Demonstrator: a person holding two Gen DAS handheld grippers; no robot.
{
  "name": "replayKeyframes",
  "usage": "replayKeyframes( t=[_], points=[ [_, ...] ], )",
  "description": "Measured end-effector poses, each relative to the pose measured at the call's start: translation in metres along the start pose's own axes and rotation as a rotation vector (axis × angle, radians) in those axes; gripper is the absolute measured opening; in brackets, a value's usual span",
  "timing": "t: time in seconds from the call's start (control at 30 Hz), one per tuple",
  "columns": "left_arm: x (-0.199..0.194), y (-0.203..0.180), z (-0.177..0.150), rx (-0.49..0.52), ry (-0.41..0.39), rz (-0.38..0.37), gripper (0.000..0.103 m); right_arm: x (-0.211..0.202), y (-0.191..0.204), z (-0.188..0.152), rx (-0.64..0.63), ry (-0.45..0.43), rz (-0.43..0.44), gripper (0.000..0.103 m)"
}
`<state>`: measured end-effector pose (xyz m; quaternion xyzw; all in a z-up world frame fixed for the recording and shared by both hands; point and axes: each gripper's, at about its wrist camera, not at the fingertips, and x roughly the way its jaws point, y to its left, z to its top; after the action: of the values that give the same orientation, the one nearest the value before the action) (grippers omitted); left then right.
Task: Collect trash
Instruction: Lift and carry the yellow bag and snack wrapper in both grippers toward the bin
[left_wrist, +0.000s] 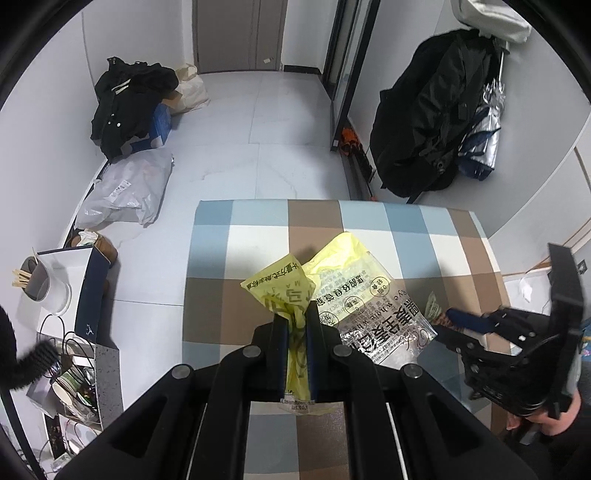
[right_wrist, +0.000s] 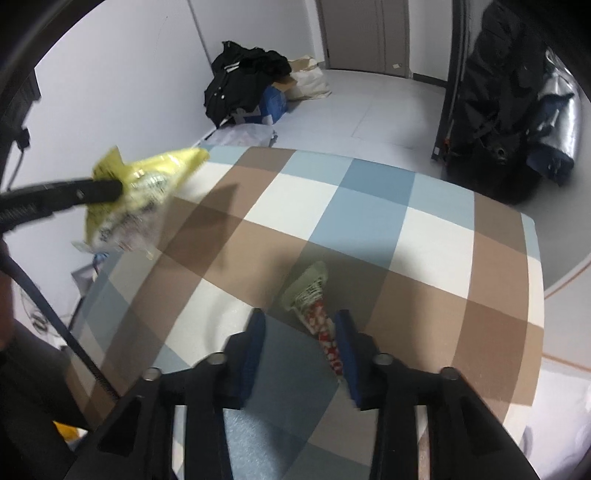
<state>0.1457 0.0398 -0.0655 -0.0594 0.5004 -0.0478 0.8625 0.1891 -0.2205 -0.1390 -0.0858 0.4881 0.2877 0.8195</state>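
My left gripper (left_wrist: 297, 314) is shut on a yellow and clear plastic bread bag (left_wrist: 351, 291) and holds it above the checked tablecloth (left_wrist: 258, 229). In the right wrist view the bag (right_wrist: 140, 195) hangs blurred at the left, pinched by the left gripper's fingers (right_wrist: 99, 190). My right gripper (right_wrist: 301, 321) is open and low over the table. A small red, white and green wrapper (right_wrist: 314, 299) lies between its fingers, close to the right finger. The right gripper also shows in the left wrist view (left_wrist: 461, 321), next to the small wrapper (left_wrist: 434, 306).
The table (right_wrist: 406, 221) has a blue, brown and white checked cloth. On the floor, black clothes on a blue box (left_wrist: 136, 107), a grey plastic bag (left_wrist: 125, 188) and a box with cups (left_wrist: 70, 373). A black coat and an umbrella (left_wrist: 443, 110) hang at the right.
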Motion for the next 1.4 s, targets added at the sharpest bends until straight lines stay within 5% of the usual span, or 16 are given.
replayKeyframes(
  t=[0.03,0.13,0.53,0.77,1.03,1.4],
  points=[
    [-0.001,0.001,0.0,-0.006,-0.003,-0.004,0.004,0.002,0.001,0.0,-0.011,0.007,-0.013,0.013],
    [-0.005,0.005,-0.001,-0.019,-0.012,-0.009,0.004,0.005,0.002,-0.002,-0.034,0.019,-0.048,0.005],
    [-0.027,-0.005,-0.002,-0.046,-0.05,-0.051,0.004,-0.034,-0.007,-0.008,0.034,-0.035,0.005,0.003],
    [-0.047,-0.042,0.002,-0.011,-0.098,-0.058,0.004,-0.112,-0.025,-0.027,0.133,-0.19,0.063,0.003],
    [-0.076,-0.117,-0.001,0.071,-0.139,-0.151,0.004,-0.218,-0.033,-0.054,0.168,-0.37,0.084,0.003],
    [-0.088,-0.236,-0.005,0.233,-0.125,-0.263,0.004,-0.352,-0.079,-0.11,0.231,-0.605,-0.009,0.003]
  ],
)
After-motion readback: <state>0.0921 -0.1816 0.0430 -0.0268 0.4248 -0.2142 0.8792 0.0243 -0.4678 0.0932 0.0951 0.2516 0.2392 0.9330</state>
